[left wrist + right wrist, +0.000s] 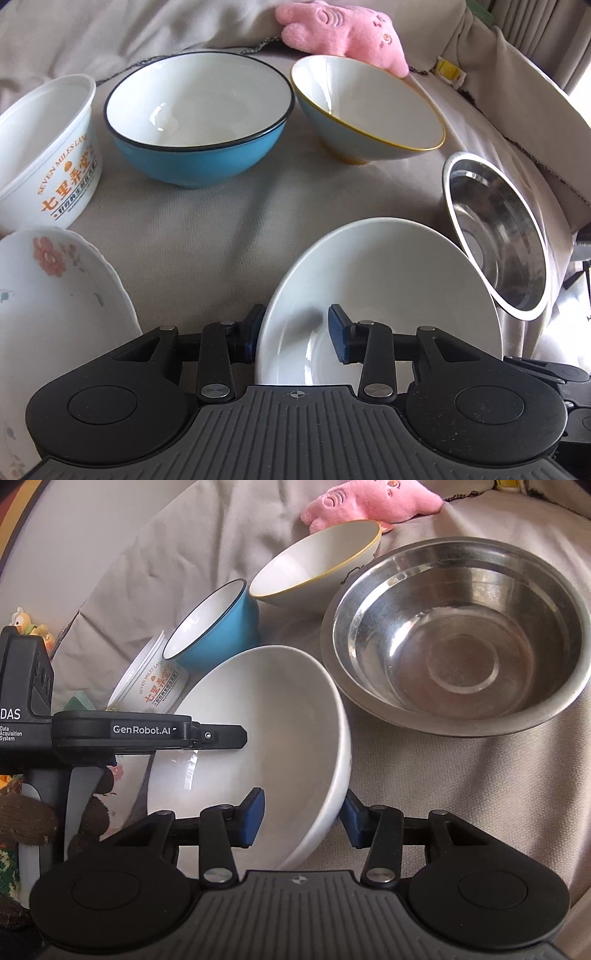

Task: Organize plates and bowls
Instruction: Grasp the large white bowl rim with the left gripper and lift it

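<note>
The white bowl sits on the beige cloth between both grippers, tipped so that its mouth faces up and toward the left gripper's side; in the right wrist view its right-hand rim stands higher than the left. It is round, so no long axis can be told, and it is empty. The left gripper straddles the bowl's near-left rim, 1 blue pad outside the wall and 1 inside the hollow, with a clear gap between inner pad and wall, so its jaws are about half open and not pressing. The right gripper straddles the opposite rim, 1 pad inside and 1 outside; whether the pads actually press on the wall I cannot tell. Just beside the white bowl stands the steel bowl, upright and empty, their rims close or touching. Behind stand the blue bowl with a dark rim and the pale bowl with a yellow rim, both empty, the pale one tilted. A printed white tub is at far left, with a flowered plate in front of it. A pink plush toy lies at the back.
</note>
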The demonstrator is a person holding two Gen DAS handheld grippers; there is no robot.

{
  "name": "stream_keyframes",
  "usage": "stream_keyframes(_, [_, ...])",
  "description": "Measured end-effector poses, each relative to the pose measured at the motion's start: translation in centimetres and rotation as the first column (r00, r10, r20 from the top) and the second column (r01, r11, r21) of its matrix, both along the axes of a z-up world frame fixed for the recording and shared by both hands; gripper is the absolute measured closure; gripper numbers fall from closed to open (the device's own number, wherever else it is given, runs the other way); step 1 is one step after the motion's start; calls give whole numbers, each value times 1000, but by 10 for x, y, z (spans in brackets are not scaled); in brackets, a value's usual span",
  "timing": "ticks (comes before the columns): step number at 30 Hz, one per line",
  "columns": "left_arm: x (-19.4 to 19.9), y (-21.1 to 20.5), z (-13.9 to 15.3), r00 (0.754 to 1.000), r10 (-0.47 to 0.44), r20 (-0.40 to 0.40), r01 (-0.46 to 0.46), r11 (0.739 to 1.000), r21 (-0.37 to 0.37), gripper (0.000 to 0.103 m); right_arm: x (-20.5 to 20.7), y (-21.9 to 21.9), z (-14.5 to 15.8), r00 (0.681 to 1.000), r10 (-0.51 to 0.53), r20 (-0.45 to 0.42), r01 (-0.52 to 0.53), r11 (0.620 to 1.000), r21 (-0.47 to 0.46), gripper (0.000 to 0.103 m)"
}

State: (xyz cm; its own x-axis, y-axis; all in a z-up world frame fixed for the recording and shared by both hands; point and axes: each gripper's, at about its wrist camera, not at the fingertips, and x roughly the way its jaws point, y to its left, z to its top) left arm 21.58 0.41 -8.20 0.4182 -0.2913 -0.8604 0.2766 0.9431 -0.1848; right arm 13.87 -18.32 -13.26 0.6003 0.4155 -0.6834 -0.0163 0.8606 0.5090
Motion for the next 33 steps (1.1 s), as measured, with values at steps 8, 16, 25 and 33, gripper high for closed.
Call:
stream_keyframes(8, [-8,-14,9,1000,-7,3,7,999,53,61,-1,-20,1,1000,-20,9,20,999,37,57])
stream_keyframes(16, [-9,-14,-4,999,19,-42,-16,997,72,59,2,-13,-12,999,37,-2,-37,997,67,57])
stream_keyframes(25, [-7,-15,-4,998,36,-55,-32,997,75,58,-1,-18,-12,999,54,7,-54,995,83,57])
stream_keyframes(33, [-5,-21,-4,997,52,-56,-46,994,97,56,2,-20,-14,998,63,0,-62,992,107,60])
